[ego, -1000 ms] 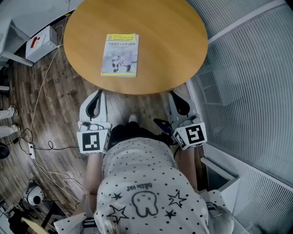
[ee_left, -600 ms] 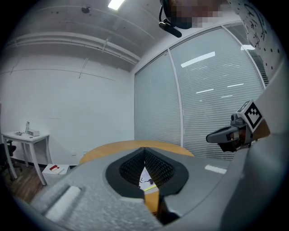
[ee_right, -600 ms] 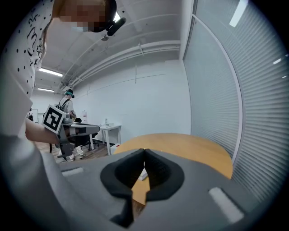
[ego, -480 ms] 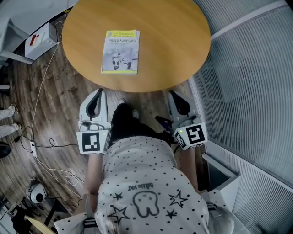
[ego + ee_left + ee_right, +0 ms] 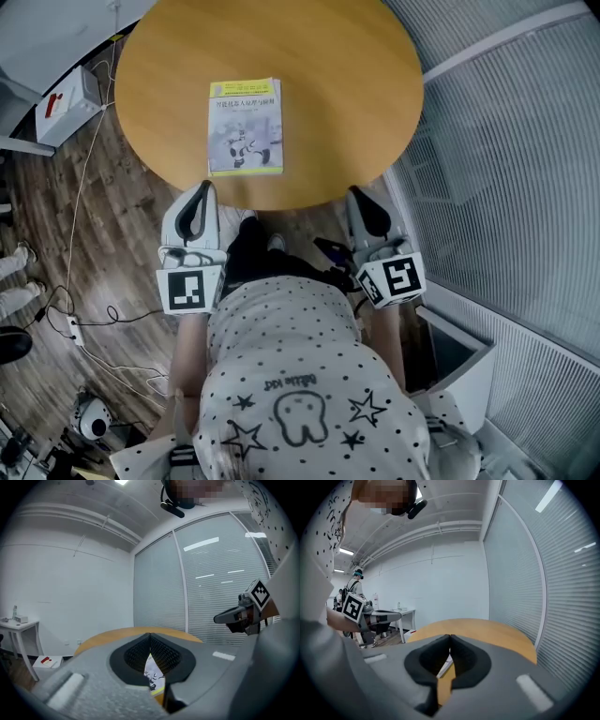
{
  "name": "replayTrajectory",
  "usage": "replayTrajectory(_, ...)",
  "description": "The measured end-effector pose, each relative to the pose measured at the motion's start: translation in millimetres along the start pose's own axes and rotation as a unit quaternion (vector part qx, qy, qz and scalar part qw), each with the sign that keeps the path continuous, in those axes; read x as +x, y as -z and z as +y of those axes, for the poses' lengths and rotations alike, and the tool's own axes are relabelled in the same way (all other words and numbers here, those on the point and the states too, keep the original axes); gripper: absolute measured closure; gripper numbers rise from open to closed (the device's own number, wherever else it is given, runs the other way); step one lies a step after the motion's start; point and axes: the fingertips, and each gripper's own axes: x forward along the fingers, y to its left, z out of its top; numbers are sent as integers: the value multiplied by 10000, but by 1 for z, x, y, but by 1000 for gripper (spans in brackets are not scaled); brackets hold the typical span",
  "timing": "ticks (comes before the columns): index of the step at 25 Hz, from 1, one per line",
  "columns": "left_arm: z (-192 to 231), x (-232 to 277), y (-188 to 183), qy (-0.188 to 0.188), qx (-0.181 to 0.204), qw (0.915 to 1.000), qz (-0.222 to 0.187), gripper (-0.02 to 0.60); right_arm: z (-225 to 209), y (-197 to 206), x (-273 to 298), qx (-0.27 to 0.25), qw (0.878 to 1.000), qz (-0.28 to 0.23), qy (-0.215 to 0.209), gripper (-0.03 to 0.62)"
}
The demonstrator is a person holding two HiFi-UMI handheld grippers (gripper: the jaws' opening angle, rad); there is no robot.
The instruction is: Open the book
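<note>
A thin, closed, pale-covered paperback book (image 5: pixel 245 127), with a yellow-green band along its far edge, lies flat and cover up on the round light-wood tabletop (image 5: pixel 356 84), in its near left part. The left gripper (image 5: pixel 201 190) hovers at the tabletop's near edge, just short of the book's near left corner. Its grey fingers (image 5: pixel 98 667) are pressed together with nothing between them. The right gripper (image 5: pixel 357 195) is at the same edge further right, well apart from the book, and its fingers (image 5: pixel 501 667) are likewise closed tip to tip and empty.
</note>
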Motion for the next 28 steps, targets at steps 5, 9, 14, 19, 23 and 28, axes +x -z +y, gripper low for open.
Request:
replayTrajectory(5, 14, 38, -6, 544, 235, 9982, 80, 572, -6, -23, 30, 177, 9996, -111, 204, 591)
replayTrajectory(9, 22, 52, -9, 727, 220, 9971, -104, 571, -6, -22, 39, 407, 9982, -115, 421, 591)
replayTrajectory(14, 36, 67, -2, 731, 91, 9973, -28, 571, -7, -20, 45, 377, 9975, 0, 601, 591)
replayTrajectory(19, 52, 76, 4, 683, -1, 9977, 31, 571, -14, -18, 52, 459, 9951, 102, 875, 591)
replayTrajectory(23, 62, 80, 6, 720, -73, 9974, 50, 571, -10, -22, 59, 520, 9947, 52, 890, 591)
replayTrajectory(28, 67, 84, 11, 660, -192, 9976, 47, 571, -7, -15, 66, 491, 9952, 117, 833, 591)
